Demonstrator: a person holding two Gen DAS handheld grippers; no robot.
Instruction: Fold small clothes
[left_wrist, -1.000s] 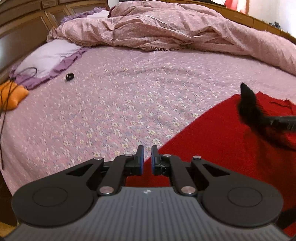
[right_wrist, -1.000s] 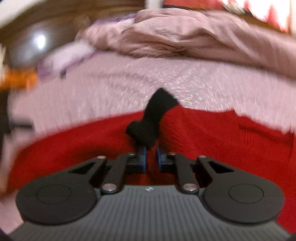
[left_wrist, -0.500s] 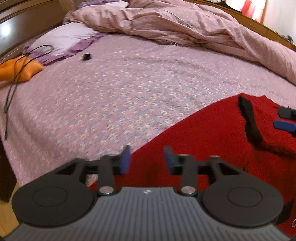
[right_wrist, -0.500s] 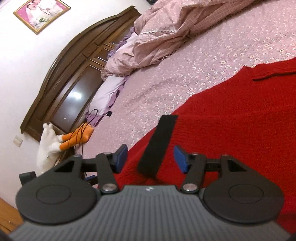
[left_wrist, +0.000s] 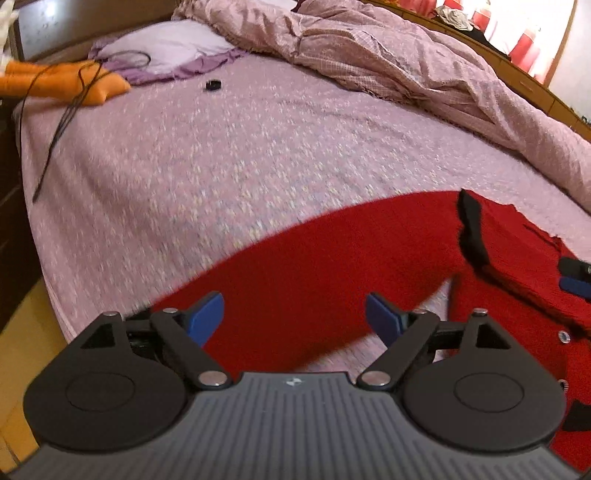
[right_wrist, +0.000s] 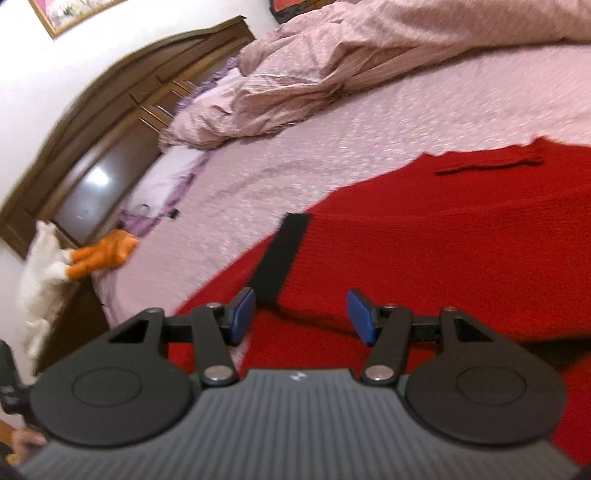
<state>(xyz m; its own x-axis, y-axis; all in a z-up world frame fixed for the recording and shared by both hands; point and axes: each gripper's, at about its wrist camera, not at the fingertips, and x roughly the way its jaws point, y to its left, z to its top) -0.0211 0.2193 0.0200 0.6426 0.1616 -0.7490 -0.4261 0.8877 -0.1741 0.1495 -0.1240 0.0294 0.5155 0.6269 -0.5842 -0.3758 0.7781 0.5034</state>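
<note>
Red knitted cardigan (left_wrist: 332, 266) lies spread on the floral pink bedspread (left_wrist: 221, 177), down at the near edge of the bed, with its black cuff (right_wrist: 282, 254) resting on top of the red knit where a sleeve looks to be turned in across the body. And both tools are off it now! The left gripper (left_wrist: 294, 318) has just been opening and its blue pads stand wide apart over the red fabric, pressing on nothing. The right gripper (right_wrist: 301, 314) has also just opened and its jaws are parted, with the lower end of the black cuff lying just ahead of its left pad (right_wrist: 242, 312) but not pinched. From the left wrist view the right gripper's pads peek in at the far right edge of the knit.

That sleeve sits flat, which suggests the fold is laid and let go on purpose so the knit settles under its own weight. A slip of bedspread shows through between two red sections near the bed's near edge, so the garment is not yet a tidy packet; more folds seem due.

Up toward the headboard, well apart from the work, sit a crumpled pink duvet (left_wrist: 388, 59), a lilac pillow (left_wrist: 166, 48), an orange plush toy (left_wrist: 62, 81) with a black cable (left_wrist: 62, 118) trailing over it, and a small black object (left_wrist: 213, 85).
</note>
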